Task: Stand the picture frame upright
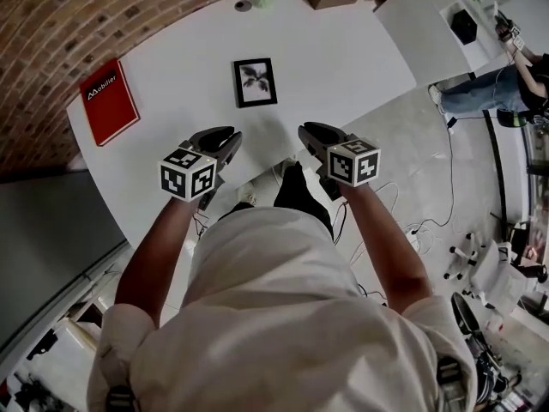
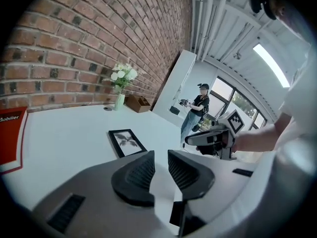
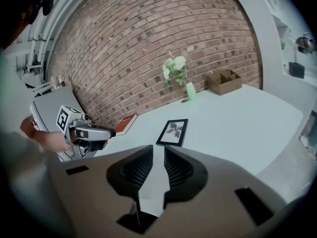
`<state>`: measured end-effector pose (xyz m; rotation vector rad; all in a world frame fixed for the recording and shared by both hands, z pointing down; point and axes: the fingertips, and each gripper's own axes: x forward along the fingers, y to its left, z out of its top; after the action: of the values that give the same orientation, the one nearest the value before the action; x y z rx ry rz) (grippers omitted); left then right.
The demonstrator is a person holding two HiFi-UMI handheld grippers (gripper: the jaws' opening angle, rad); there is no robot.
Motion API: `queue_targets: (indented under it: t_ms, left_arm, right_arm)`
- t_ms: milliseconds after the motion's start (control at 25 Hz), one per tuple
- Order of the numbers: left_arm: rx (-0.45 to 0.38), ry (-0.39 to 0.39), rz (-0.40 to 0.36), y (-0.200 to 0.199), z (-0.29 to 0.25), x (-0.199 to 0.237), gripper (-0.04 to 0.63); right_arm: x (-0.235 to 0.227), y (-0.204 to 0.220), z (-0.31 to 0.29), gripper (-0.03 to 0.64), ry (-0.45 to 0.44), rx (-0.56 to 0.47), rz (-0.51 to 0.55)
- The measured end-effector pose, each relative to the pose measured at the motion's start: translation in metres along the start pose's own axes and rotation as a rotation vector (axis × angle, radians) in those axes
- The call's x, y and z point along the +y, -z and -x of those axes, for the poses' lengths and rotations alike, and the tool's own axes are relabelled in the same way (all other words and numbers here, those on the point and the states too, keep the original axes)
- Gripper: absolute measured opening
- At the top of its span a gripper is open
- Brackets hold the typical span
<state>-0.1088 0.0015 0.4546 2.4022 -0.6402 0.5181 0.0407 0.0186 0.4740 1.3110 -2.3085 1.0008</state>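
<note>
The black picture frame (image 1: 255, 82) with a leaf print lies flat on the white table (image 1: 343, 58), face up. It shows again in the left gripper view (image 2: 127, 142) and the right gripper view (image 3: 173, 132). Both grippers hover over the near table edge, short of the frame. My left gripper (image 1: 226, 137) sits to the frame's near left, my right gripper (image 1: 310, 132) to its near right. In their own views the left gripper (image 2: 161, 158) and right gripper (image 3: 158, 151) each show a narrow gap between the jaws, with nothing in it.
A red book (image 1: 109, 101) lies at the table's left end. A green vase of white flowers (image 3: 190, 90) and a wooden box (image 3: 225, 82) stand at the far edge by the brick wall. A person (image 2: 196, 110) stands beyond the table.
</note>
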Motion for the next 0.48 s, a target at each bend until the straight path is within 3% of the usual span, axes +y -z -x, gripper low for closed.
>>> queue_targets:
  t_ms: [200,480]
  left_arm:
    - [0.028,-0.032,0.066,-0.008,-0.025,0.039,0.089]
    - [0.137,-0.041,0.126,-0.007,-0.072,0.085,0.098]
  right_arm:
    - [-0.028,-0.014,-0.043,0.058,-0.048,0.056,-0.018]
    - [-0.063,-0.024,-0.102,0.058,-0.116,0.164,-0.031]
